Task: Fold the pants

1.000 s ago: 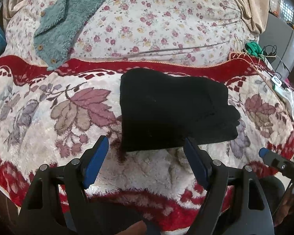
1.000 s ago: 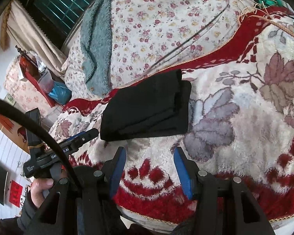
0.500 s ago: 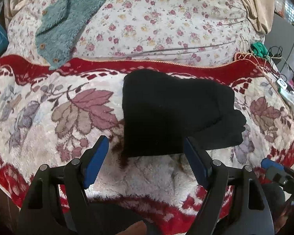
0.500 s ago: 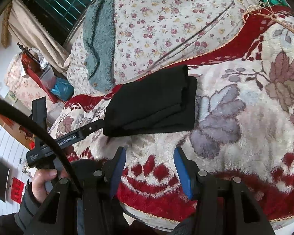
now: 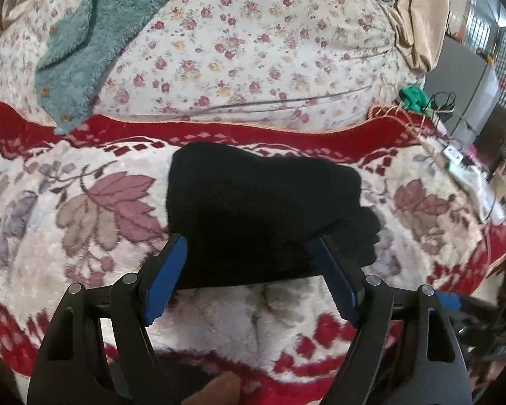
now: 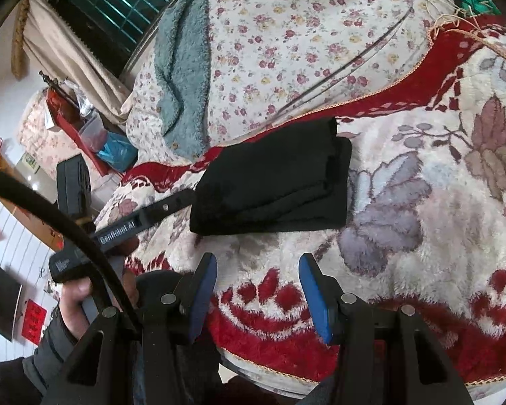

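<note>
The black pants (image 5: pixel 259 209) lie folded into a thick rectangle on the red-and-cream floral blanket (image 5: pixel 84 202). They also show in the right wrist view (image 6: pixel 276 185). My left gripper (image 5: pixel 249 246) is open, its blue pads either side of the bundle's near edge. From the right wrist view the left gripper (image 6: pixel 192 199) reaches the bundle's left end. My right gripper (image 6: pixel 258 261) is open and empty, a little short of the bundle's near edge.
A flowered quilt (image 5: pixel 253 44) rises behind the pants with a teal fleece garment (image 5: pixel 94 33) draped on it. Cables and a green item (image 5: pixel 415 96) lie at the far right. The blanket's near edge (image 6: pixel 286 361) drops off below my right gripper.
My left gripper has moved forward so its pads now straddle the near edge of the pants. My right gripper has drawn slightly closer. The pants have not shifted.
</note>
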The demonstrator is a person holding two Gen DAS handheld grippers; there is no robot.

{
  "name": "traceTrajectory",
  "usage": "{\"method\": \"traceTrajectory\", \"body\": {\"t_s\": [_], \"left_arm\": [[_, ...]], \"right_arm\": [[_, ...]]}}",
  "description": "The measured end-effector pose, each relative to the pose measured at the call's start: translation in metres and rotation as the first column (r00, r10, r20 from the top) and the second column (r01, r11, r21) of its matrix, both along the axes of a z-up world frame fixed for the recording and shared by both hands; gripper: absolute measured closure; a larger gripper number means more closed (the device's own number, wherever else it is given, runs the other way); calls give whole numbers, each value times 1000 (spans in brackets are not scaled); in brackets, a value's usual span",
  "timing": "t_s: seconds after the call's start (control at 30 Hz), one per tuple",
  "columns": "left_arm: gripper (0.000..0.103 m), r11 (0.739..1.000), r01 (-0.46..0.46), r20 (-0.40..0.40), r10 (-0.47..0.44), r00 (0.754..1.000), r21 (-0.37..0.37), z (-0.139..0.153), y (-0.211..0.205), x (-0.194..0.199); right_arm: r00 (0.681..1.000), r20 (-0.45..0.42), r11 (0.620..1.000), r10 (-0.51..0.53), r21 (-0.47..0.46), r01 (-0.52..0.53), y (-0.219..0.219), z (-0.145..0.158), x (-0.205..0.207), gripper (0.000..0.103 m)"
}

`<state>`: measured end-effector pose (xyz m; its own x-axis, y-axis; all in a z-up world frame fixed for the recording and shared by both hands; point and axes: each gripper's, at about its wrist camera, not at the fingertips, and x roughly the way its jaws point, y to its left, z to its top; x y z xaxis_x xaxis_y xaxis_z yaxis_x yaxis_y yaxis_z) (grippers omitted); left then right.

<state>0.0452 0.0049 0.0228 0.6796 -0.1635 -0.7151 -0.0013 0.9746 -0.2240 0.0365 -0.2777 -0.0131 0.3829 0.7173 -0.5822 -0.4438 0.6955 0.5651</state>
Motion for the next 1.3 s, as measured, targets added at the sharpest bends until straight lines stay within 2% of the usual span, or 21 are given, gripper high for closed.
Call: {"method": "traceTrajectory", "body": {"t_s": [0.3,0.43,0.57,0.67,0.77,0.83,0.9,1.0,1.1,1.2,1.3], "left_arm": [[23,1000,4,-1,-4,1000,-30,2,3,2],[23,993,42,5,-41,999,-106,2,13,0],[21,989,11,23,-8,1000,-149,5,25,-2],[17,973,-15,22,20,1000,-232,0,39,0],[17,948,-41,-18,37,999,-317,-7,53,8],[17,932,-71,-50,57,997,-355,-11,57,13],[17,927,-78,-71,56,996,-366,-15,55,17],[17,954,-33,-80,10,997,-299,-17,35,15],[17,990,29,-44,-35,998,-140,-13,8,6],[17,998,59,10,-58,998,-21,-11,-9,-2],[17,998,63,-5,-63,998,-1,-16,-9,3]], "right_arm": [[1000,-12,1000,14,2,-13,2,-2,0,54],[1000,-10,1000,16,-6,-16,4,-3,0,54],[1000,-15,1000,13,-4,-14,4,-4,2,54],[1000,-18,1000,18,-17,-18,7,-4,3,54],[1000,-12,999,25,-35,-25,12,-2,2,54],[1000,0,998,27,-51,-27,16,1,1,54],[999,15,998,32,-61,-31,18,4,0,54],[999,17,997,31,-66,-30,19,5,1,54],[1000,8,996,29,-81,-28,21,1,3,54],[1000,-5,996,1,-87,-2,18,9,1,54],[998,-49,991,-26,-130,19,16,31,-3,54]]}}
